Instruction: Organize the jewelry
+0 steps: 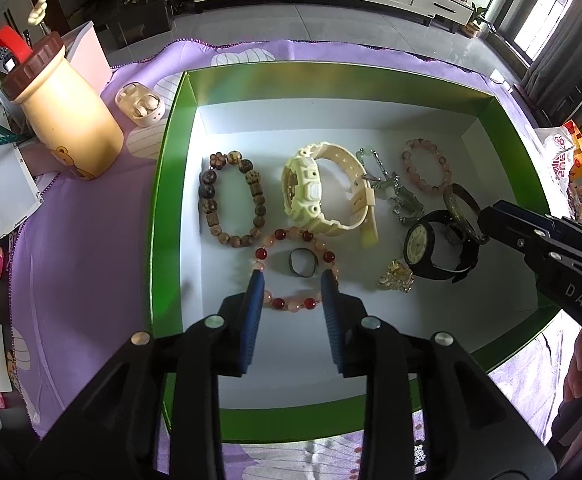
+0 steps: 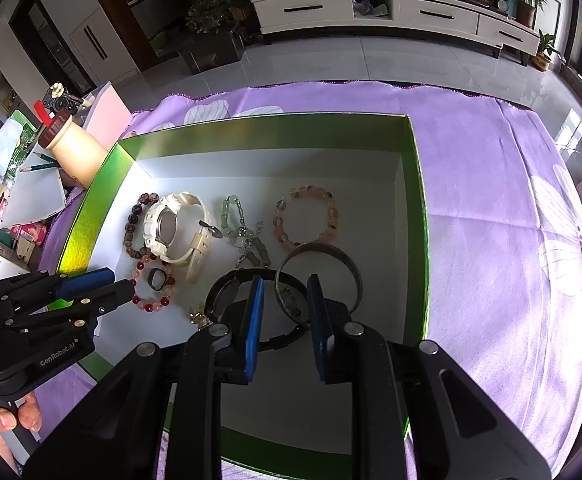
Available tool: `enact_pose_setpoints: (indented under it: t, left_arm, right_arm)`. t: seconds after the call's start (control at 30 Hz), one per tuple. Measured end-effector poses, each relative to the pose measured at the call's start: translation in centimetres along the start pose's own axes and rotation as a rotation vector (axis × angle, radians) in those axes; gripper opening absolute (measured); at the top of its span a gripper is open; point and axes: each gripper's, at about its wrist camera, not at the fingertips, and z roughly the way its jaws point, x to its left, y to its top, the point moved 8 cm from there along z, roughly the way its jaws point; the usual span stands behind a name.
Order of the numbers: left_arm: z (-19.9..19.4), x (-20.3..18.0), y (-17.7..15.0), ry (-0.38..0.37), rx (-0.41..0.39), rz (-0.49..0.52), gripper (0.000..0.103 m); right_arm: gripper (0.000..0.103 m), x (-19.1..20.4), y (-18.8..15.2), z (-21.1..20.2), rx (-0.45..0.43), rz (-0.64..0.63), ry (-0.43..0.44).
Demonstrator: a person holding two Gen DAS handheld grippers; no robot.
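A green box (image 1: 171, 160) with a white floor holds the jewelry. My left gripper (image 1: 291, 284) is open low over a red and pink bead bracelet (image 1: 279, 235), its blue pads at the bracelet's two sides. A dark ring (image 1: 302, 263) lies inside that bracelet. My right gripper (image 2: 286, 294) is shut on the near rim of a metal bangle (image 2: 331, 252), which leans over a black watch (image 1: 419, 242). A cream watch (image 1: 305, 192), a brown bead bracelet (image 1: 207, 192), a pale pink bead bracelet (image 1: 407, 160), a green chain (image 1: 399, 200) and a gold piece (image 1: 395, 280) lie around them.
The box sits on a purple cloth (image 2: 491, 200). Left of it stand a cream bottle (image 1: 67, 120) with a brown cap, an earbud case (image 1: 141, 104), pencils and papers. A person's hand (image 2: 11, 416) holds the left gripper (image 2: 125, 282) at the box's left wall.
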Motion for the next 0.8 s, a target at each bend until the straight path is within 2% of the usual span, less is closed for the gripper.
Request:
enact_pose_setpoints:
  t: [0.13,0.2,0.33,0.4,0.47,0.53,0.63,0.8]
  left_arm:
    - [-0.5,-0.2,0.0,0.011,-0.018,0.015,0.047]
    - [-0.9,-0.3,0.0,0.016,-0.022,0.019,0.049]
    - [-1.9,-0.4,0.1,0.028,-0.044,0.032,0.064]
    - [-2.6,-0.4,0.1,0.032,-0.06,0.03,0.067]
    - [-3.1,-0.4,0.1,0.034,-0.069,0.026,0.07]
    - [-3.4,-0.4,0.0,0.035,-0.073,0.021,0.077]
    - [-3.7,-0.3,-0.1,0.044,-0.077,0.015,0.081]
    - [-4.3,-0.1,-0.1,0.059,-0.09,0.008,0.09]
  right_arm:
    - [0.025,0.5,-0.2,-0.4,-0.005,-0.013,0.008]
    - [0.037,0.7,-0.2,-0.9,-0.014,-0.016,0.008]
    - [0.044,1.0,-0.4,-2.2,-0.034,-0.029,0.005]
    - [0.053,1.0,-0.5,-2.7,-0.046,-0.033,0.003]
    - [0.055,1.1,-0.6,-3.3,-0.053,-0.044,-0.01]
    - [0.063,0.9,-0.6,-3.7,-0.061,-0.051,-0.032]
    - [0.066,0.6,-0.6,-4.1,-0.062,-0.046,-0.045]
    - [0.081,-0.1,-0.5,-4.9,-0.074,-0.038,-0.083]
